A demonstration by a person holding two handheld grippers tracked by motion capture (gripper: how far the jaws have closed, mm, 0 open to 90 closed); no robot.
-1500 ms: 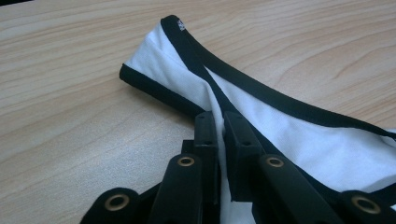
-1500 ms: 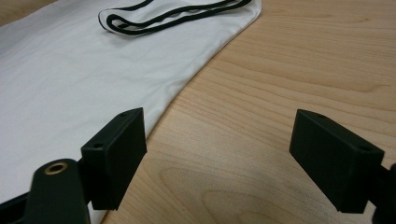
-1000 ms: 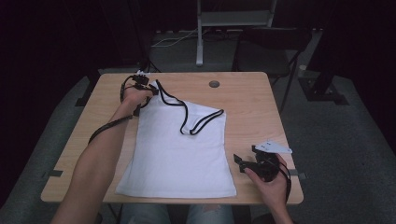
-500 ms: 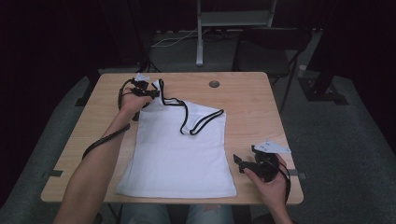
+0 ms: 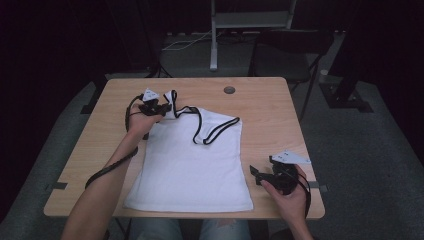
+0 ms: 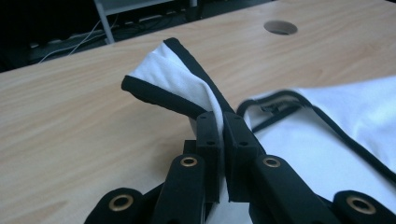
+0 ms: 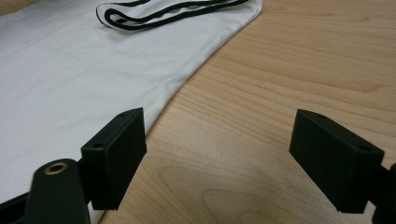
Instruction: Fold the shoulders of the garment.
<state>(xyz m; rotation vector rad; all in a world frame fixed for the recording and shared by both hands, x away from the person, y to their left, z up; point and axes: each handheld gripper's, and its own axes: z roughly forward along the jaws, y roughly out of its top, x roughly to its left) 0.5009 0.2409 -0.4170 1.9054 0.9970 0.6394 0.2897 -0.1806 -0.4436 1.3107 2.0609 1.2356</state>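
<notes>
A: Where is the white top [image 5: 192,165] kept?

B: It is spread flat on the desk [image 5: 260,107], in the middle and toward the near edge. One black-edged strap [image 5: 171,100] is lifted at about 10 o'clock from the middle of the top.

A: What is held by the left tongs [image 5: 164,107]?

B: That strap is pinched. In the left gripper view the two black jaws are pressed together, and the strap [image 6: 180,84] is squeezed between them.

A: And the right tongs [image 5: 257,172]?

B: Nothing is held. They are kept wide open just past the side of the top, at about 4 o'clock, low over the bare desk.

A: What could go wrong?

B: The strap could be pulled out of the pinch if it is tugged hard, because little cloth is caught. The whole top could also be dragged and bunched up, since it is not pinned down by the other tongs.

A: What is seen in one view and not another?

B: The pinch is shown close up in the left gripper view. The whole top and both hands are shown from the high view. The top's curved side edge [image 7: 196,77] beside the open jaws is shown in the right gripper view.
</notes>
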